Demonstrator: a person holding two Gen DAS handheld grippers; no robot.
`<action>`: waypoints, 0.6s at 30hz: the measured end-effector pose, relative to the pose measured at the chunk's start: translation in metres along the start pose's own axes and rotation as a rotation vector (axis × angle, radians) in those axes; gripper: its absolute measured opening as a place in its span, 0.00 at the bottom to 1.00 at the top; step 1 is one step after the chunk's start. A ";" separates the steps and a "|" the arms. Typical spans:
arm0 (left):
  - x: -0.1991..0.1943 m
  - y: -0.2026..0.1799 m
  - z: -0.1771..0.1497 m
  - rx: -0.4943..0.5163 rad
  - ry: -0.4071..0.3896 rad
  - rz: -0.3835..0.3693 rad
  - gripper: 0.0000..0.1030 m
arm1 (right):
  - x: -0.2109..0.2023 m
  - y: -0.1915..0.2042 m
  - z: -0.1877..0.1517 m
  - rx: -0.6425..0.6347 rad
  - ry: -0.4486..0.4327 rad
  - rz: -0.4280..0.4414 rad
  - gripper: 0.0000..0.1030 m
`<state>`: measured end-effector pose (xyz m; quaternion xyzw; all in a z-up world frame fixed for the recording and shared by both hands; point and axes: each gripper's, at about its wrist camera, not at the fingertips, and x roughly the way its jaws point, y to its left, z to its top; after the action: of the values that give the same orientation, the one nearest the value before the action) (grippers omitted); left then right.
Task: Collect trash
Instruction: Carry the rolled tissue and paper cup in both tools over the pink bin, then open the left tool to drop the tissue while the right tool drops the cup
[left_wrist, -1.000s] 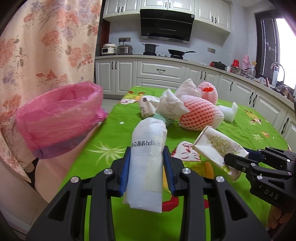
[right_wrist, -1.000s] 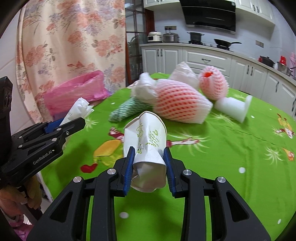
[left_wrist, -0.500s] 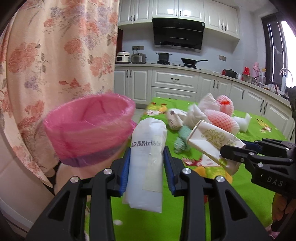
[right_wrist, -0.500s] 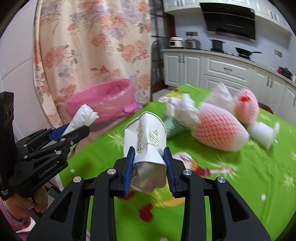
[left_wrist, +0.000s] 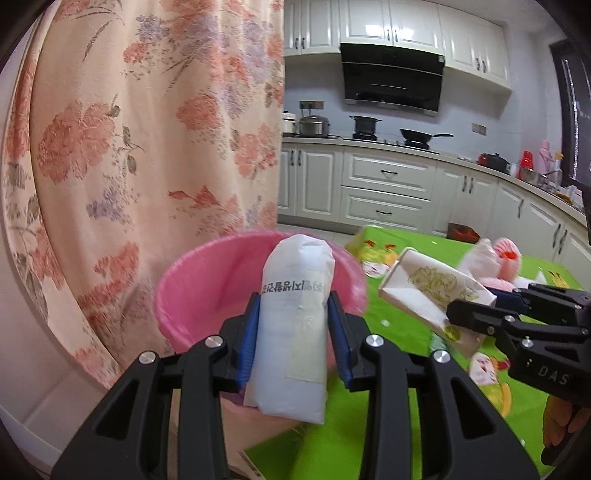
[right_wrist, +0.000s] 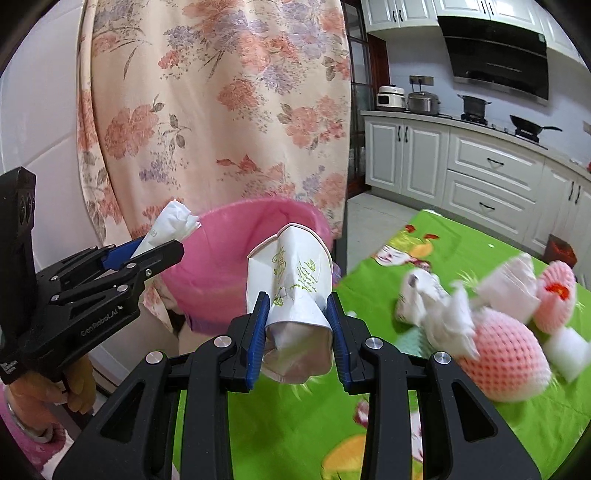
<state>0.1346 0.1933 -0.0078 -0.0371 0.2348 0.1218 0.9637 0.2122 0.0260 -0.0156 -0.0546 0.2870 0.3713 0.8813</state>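
Carrying two bits of rubbish over to the bin at once, so this is mid-haul rather than pickup or drop. The left gripper (left_wrist: 291, 336) is clenched on a white paper packet (left_wrist: 293, 325) with a line of printed text across it, blue pads pressed on both sides. The right gripper (right_wrist: 297, 328) is clamped on a crushed paper cup (right_wrist: 295, 291) with a green and gold pattern, squashed flat between its pads.

The pink-lined trash bin (left_wrist: 192, 291) sits just off the table's edge, in front of the floral curtain (left_wrist: 129, 147). From the left wrist view the packet lines up right over the bin mouth at about 12 o'clock, and the other gripper with its cup comes in from 3 o'clock. From the right wrist view the bin (right_wrist: 236, 243) is straight ahead behind the cup, and the left gripper (right_wrist: 162, 247) pokes in from 9 o'clock with the packet's crumpled end near the rim.

Nothing's dropped yet as far as I can see, and I can't see far enough down inside the bin to say what's already in it. Both pieces look close to release, I'd guess.

Plenty left though: on the green tablecloth (right_wrist: 461, 424) at roughly 3 o'clock there's a heap with two pink foam fruit nets (right_wrist: 502, 354), crumpled white paper (right_wrist: 443, 310) and a couple of white foam pieces (right_wrist: 569, 350). So I'd call it early-to-middle, with several more trips to go
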 end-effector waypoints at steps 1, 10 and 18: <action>0.004 0.004 0.003 -0.007 0.004 0.000 0.34 | 0.005 0.001 0.005 0.004 0.002 0.006 0.31; 0.042 0.037 0.023 -0.044 0.037 0.050 0.34 | 0.041 0.023 0.046 -0.052 0.014 0.008 0.31; 0.067 0.073 0.030 -0.116 0.076 0.056 0.35 | 0.069 0.032 0.070 -0.039 0.000 0.018 0.31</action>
<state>0.1870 0.2824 -0.0136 -0.0910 0.2645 0.1604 0.9466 0.2619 0.1134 0.0085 -0.0693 0.2802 0.3847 0.8768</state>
